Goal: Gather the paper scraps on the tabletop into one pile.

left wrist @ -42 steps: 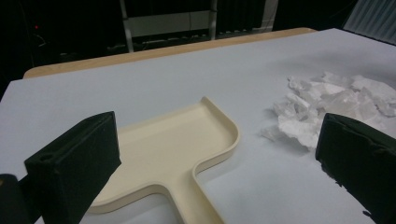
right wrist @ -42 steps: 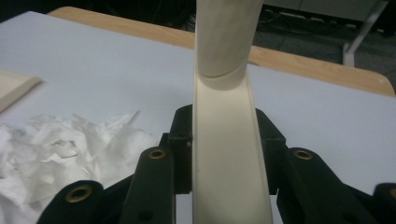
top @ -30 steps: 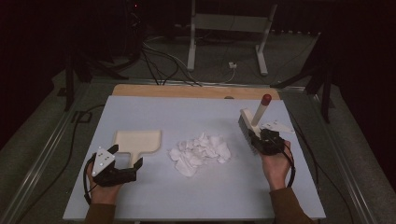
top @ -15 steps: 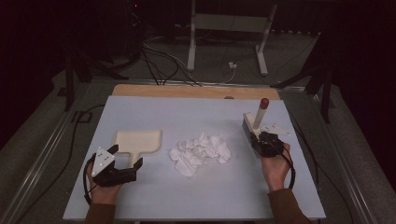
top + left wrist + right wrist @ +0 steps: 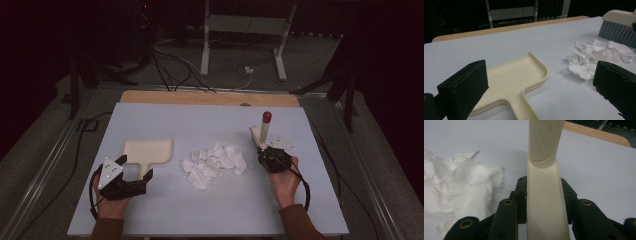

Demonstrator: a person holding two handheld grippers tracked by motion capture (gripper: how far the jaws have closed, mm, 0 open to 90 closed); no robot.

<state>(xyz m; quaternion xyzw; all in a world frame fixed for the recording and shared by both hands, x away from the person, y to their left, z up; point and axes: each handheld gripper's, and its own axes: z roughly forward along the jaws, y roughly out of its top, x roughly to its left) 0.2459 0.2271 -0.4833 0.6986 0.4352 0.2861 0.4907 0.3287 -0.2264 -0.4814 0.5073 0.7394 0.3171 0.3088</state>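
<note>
1. While the right gripper (image 5: 266, 150) is clamped on the cream head of a small brush (image 5: 262, 131), the brush is held near the right part of the table (image 5: 210, 215), its red-tipped handle standing up and away from the person.
2. Seen in the right gripper view, the brush's cream back (image 5: 546, 202) is pinched between the two black jaws, and the round handle rises above them.
3. Crumpled white paper (image 5: 215, 162) is heaped at the middle of the table, just left of the brush; a narrow strip of bare surface is left between them.
4. A cream dustpan (image 5: 147, 151) lies flat to the left of the paper, with its stub handle pointing toward the person's edge.
5. The left gripper (image 5: 135, 172) is held low just at the dustpan's handle; its jaws are spread wide, with nothing pressed between them.
6. In the left gripper view, the dustpan's raised rim (image 5: 541, 66) is seen, with open surface between it and the paper (image 5: 594, 56).
7. Wide bare surface is left along the far edge and the near edge.
</note>
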